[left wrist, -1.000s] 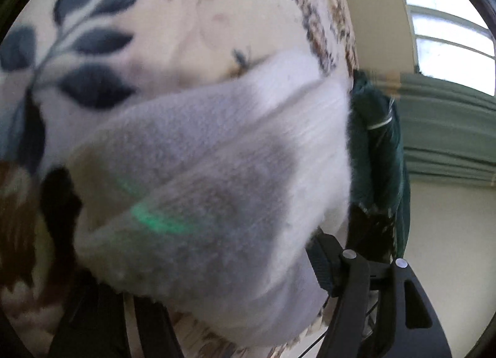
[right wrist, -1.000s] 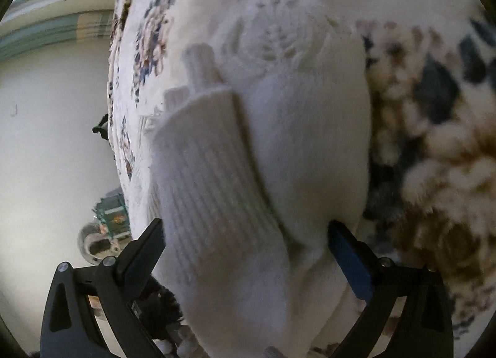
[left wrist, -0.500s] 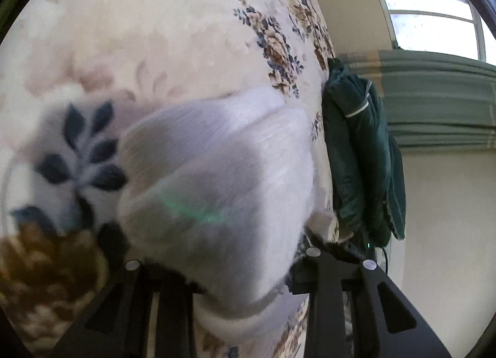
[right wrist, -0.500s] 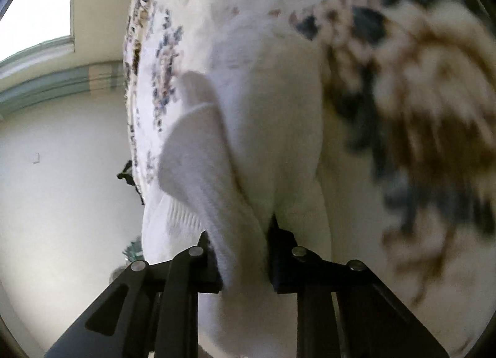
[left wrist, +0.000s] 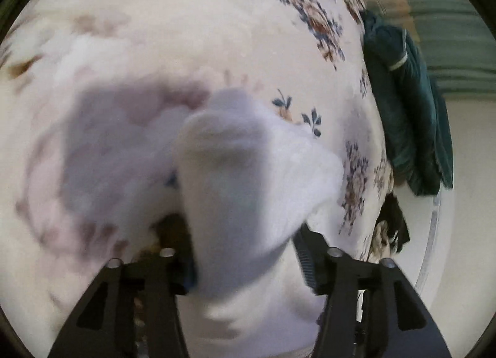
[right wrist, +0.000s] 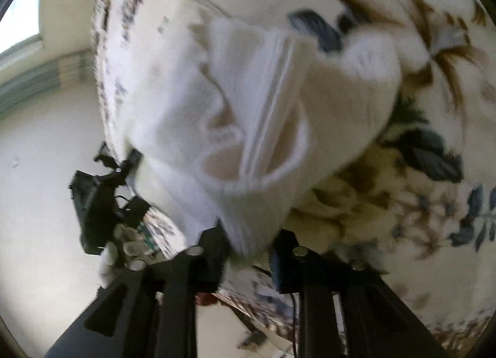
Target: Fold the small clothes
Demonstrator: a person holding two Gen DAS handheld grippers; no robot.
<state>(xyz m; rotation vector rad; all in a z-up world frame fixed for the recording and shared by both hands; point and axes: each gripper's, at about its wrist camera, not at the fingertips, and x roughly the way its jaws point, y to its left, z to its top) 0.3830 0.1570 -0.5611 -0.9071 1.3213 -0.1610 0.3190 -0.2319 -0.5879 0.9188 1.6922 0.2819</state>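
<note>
White knitted sock point(left wrist: 248, 178) runs lengthwise between both grippers: left fingers point(left wrist: 179, 268) and right fingers point(right wrist: 214, 243) each clamp one end.

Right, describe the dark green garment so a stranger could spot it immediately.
Start from the big floral blanket that fills the left wrist view and follow it to its far right edge. There, in front of the pale wall and below the green pleated curtain, hangs the dark green jacket. It is the only dark, plain-coloured cloth here, with a thin light stripe; the sock is white.
</note>
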